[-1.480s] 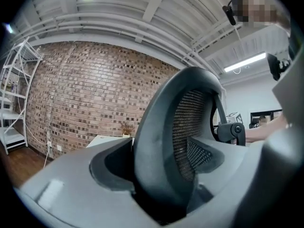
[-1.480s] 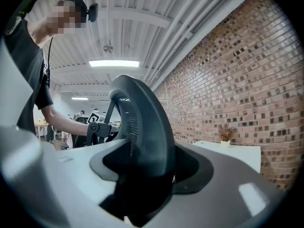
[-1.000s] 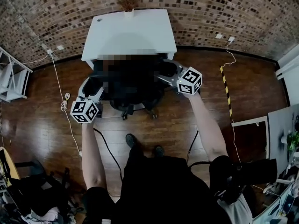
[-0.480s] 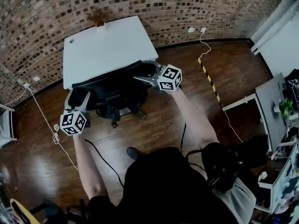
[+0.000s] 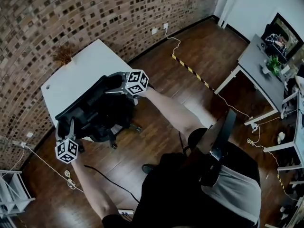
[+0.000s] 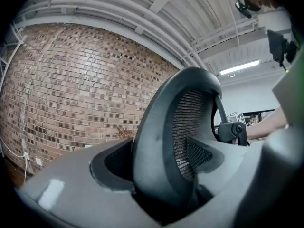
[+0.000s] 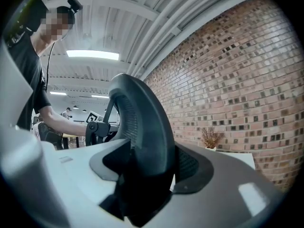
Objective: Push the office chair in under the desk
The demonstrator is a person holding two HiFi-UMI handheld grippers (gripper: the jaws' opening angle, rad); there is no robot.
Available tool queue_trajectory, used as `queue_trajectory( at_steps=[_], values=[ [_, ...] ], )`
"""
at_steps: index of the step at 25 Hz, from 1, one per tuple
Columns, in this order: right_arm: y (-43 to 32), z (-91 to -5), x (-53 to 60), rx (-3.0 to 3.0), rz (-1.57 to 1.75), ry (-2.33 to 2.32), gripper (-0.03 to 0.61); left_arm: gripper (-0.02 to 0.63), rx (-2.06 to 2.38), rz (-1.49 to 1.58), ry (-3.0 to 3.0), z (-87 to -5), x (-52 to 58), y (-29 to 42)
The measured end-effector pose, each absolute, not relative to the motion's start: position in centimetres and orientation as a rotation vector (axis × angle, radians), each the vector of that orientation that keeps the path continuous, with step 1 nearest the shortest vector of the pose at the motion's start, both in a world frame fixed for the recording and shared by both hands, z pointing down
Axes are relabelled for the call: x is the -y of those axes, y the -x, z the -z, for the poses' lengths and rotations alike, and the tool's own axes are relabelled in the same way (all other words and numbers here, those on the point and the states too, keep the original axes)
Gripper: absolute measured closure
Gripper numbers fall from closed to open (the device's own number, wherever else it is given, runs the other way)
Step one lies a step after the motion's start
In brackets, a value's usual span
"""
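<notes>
The office chair [image 5: 95, 110] is black. Its backrest [image 6: 159, 141] has a smooth, rounded plastic rim, and inside the rim there is a fine dark mesh [image 6: 190, 122]. The chair stands close against the front edge of the white worktop [image 5: 80, 80], which is flat, plain and rectangular. The castor base [image 5: 116, 132] shows on the floor on the near side. How much of the seat is under the worktop, I cannot tell.

The left hand-held gripper [image 5: 71, 127] is clamped on the left side of the backrest rim, with its grey jaws pressed on both faces. The right hand-held gripper [image 5: 114, 77] is clamped on the right side of the rim in the same way. Both point level toward the brick wall [image 5: 71, 18], which is rough and has many small brown and dark bricks.

A dried plant [image 5: 62, 56] in a small pot stands at the far edge of the worktop, beside the wall. The floor [image 5: 156, 122] is dark, glossy wood. A white cable [image 5: 47, 160] and a black cable [image 5: 107, 182] lie on it near the chair. A yellow and black striped tape [image 5: 190, 69] runs over the floor at the right. Well apart, further right, stands a grey table [image 5: 256, 75] with a green plant [image 5: 273, 63].
</notes>
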State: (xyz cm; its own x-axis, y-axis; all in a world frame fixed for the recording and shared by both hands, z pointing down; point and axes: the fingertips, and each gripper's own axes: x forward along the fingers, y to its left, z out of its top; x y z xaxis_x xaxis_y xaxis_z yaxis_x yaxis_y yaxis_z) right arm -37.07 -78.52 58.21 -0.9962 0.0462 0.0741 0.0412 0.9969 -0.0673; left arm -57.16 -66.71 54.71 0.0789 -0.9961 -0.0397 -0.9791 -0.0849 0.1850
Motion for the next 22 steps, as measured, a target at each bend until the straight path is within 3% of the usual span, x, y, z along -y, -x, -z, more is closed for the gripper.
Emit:
queue_trajectory(
  at_steps=[11,22],
  values=[
    [37.4,-57.6,78.5,3.088,-0.050,0.059,0.313,0.166,2.086,0.217,-2.265,-54.0,67.3,57.5],
    [38.2,-54.5,85.4,3.108,-0.089,0.114,0.311,0.166,2.116,0.127,-2.219,-51.1,73.7,58.7]
  ],
)
